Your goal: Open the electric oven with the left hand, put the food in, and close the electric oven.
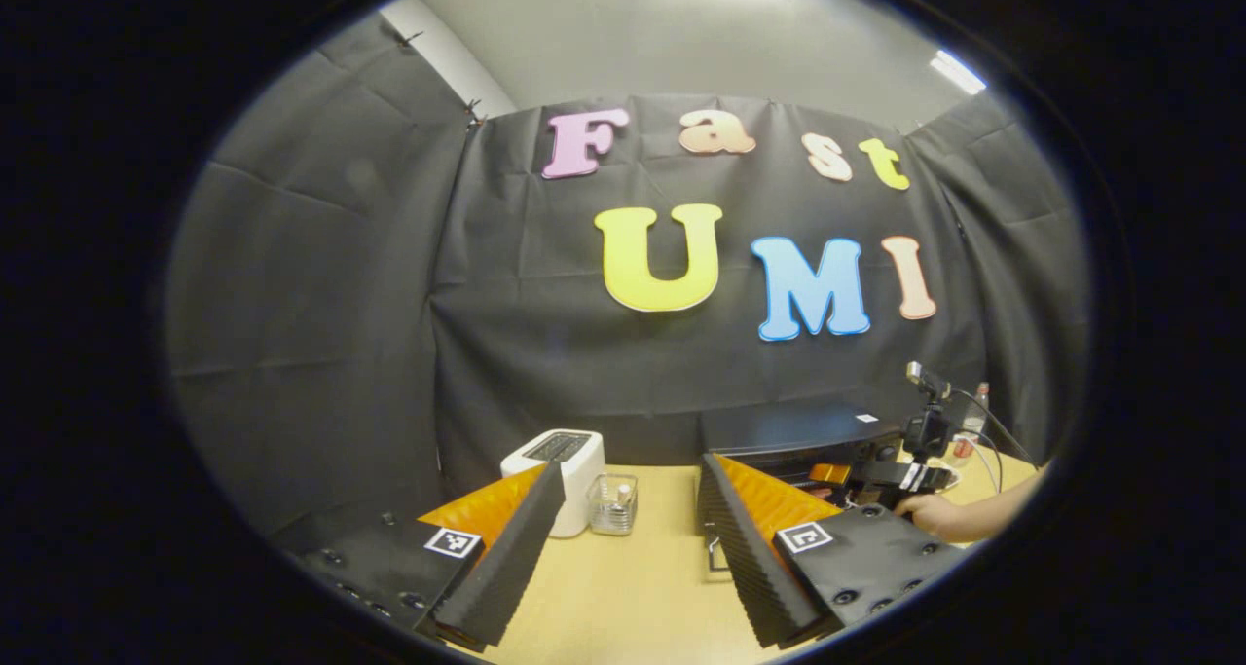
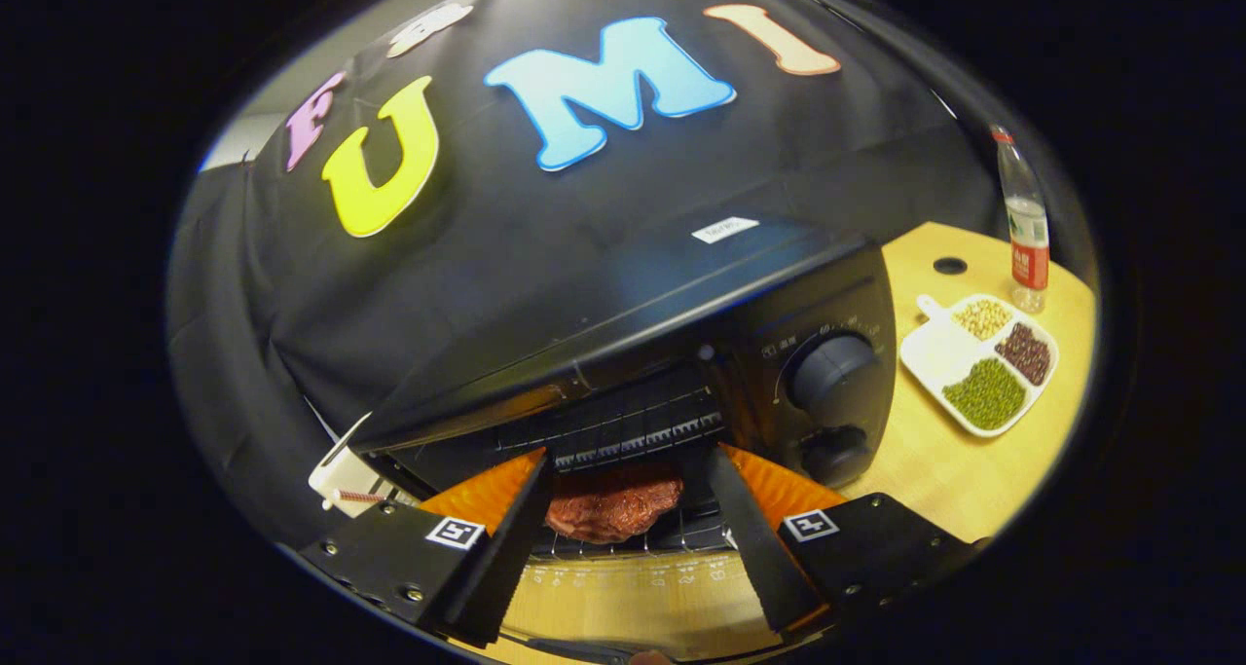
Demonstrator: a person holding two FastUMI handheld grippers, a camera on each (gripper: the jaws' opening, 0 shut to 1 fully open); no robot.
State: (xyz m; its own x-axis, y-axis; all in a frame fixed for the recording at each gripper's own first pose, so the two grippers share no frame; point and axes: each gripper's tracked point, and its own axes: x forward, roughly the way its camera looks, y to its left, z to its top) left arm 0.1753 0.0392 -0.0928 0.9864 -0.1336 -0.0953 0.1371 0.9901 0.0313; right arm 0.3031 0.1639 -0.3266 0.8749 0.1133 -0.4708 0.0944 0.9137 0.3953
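Holding: left tongs (image 1: 623, 538) wide open, empty, low centre above the tabletop (image 1: 633, 587).
Right tongs (image 2: 628, 538): wide open, empty.
Oven (image 2: 681, 353): centre, door down.
Meat (image 2: 613, 511): on the rack, lower centre.

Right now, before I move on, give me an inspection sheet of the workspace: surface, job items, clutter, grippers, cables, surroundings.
Surface: light wooden table, with a round hole near the bottle.
Job's things: black electric oven open, door down; reddish-brown food lies on its rack.
Clutter: white toaster, clear container, divided dish of beans and grains, plastic bottle.
Grippers: left hand-held gripper open, empty, above the table; right hand-held gripper open in front of the oven, food between its fingers but not pressed.
Cables: thin leads near a small camera stand.
Surroundings: black cloth wall, ceiling lights.
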